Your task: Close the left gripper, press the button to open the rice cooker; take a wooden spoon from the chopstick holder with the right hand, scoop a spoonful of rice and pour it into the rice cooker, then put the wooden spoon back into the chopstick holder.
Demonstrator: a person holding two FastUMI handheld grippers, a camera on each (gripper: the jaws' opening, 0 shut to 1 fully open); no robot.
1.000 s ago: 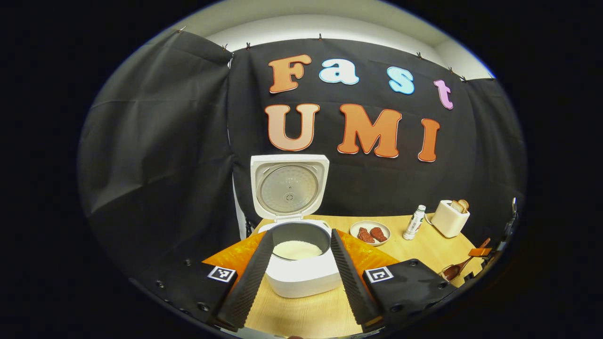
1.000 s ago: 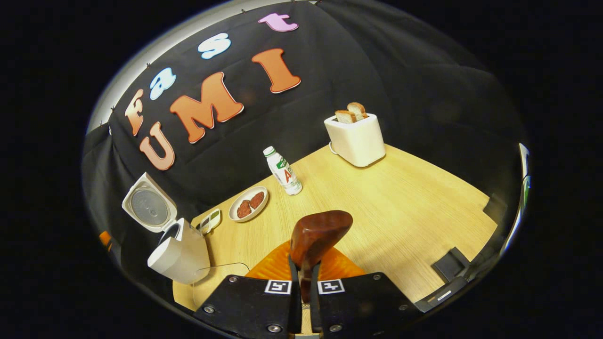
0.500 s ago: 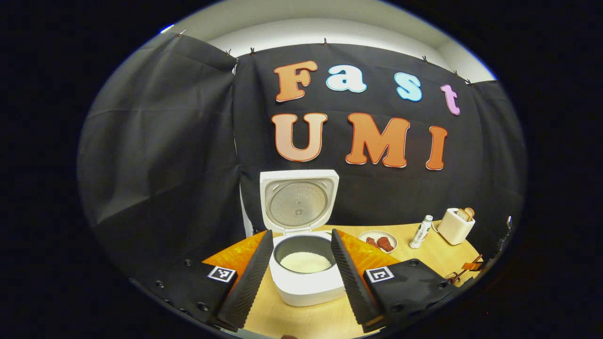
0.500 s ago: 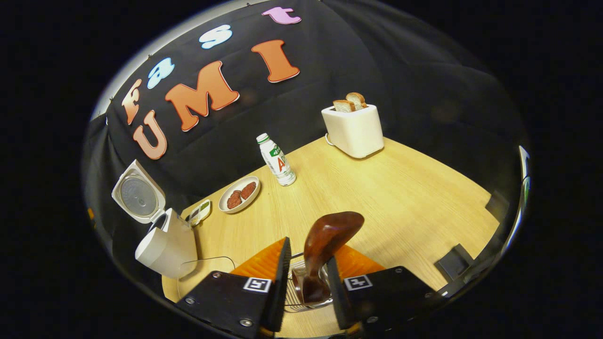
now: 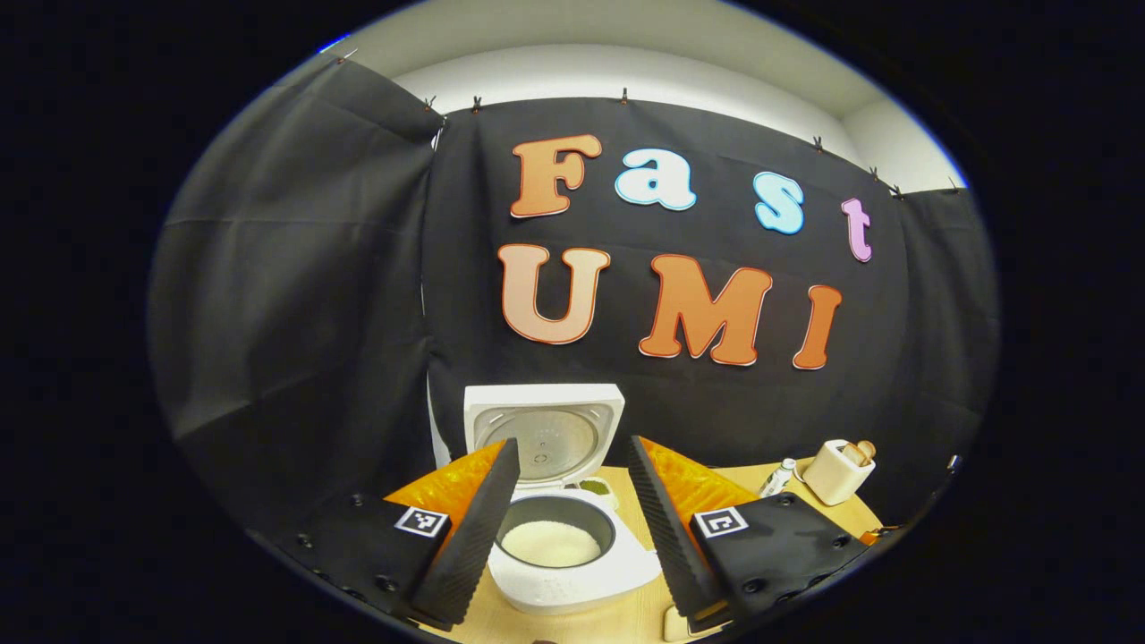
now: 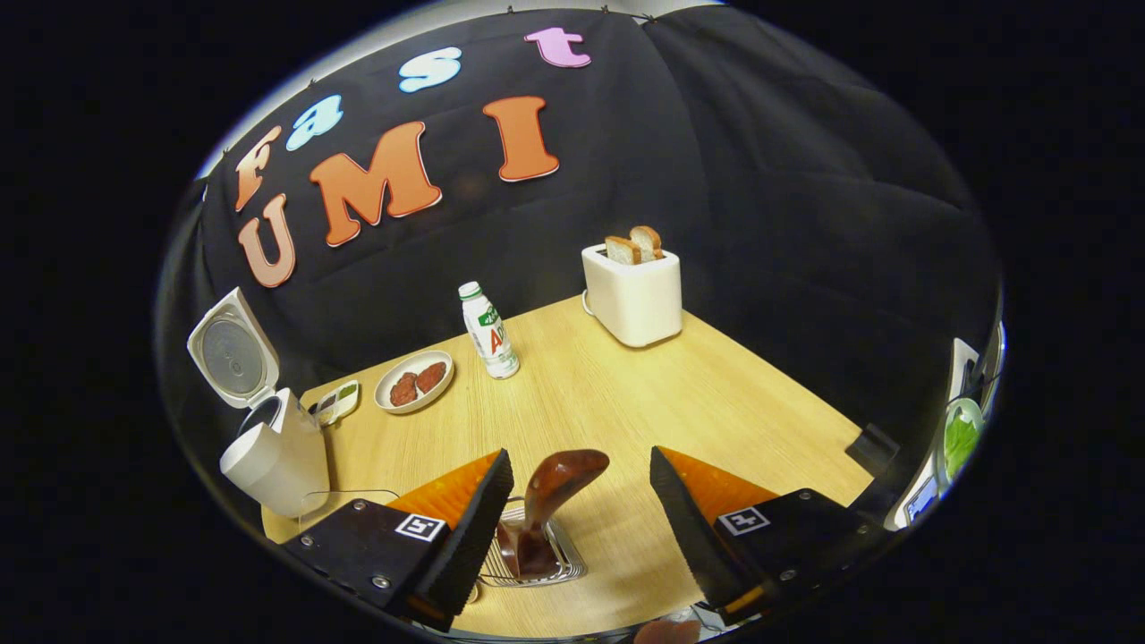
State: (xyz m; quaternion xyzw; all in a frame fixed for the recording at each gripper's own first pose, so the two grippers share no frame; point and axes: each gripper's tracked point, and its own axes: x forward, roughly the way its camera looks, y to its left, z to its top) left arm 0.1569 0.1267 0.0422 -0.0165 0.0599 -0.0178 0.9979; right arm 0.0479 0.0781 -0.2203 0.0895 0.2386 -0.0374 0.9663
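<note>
The white rice cooker [image 5: 572,572] stands open, its lid [image 5: 543,432] upright and white rice [image 5: 550,542] in the dark pot. My left gripper [image 5: 567,523] is open, its fingers framing the cooker from nearer the camera. In the right gripper view the cooker [image 6: 268,456] is at the far left. The dark wooden spoon [image 6: 553,487] stands bowl-up in the wire chopstick holder [image 6: 530,562]. My right gripper [image 6: 577,523] is open, pulled back from the spoon, which leans close to the left finger [image 6: 467,528] with no grip on it.
On the wooden table [image 6: 680,402] are a plate of red pieces [image 6: 413,382], a small white bottle [image 6: 488,331], a white toaster with bread [image 6: 633,286] and a small dish [image 6: 337,402] beside the cooker. A dark block [image 6: 872,443] lies at the right edge.
My right gripper let go of the spoon, opened wide and drew back, leaving it in the holder. The left gripper backed away from the cooker and tilted up.
</note>
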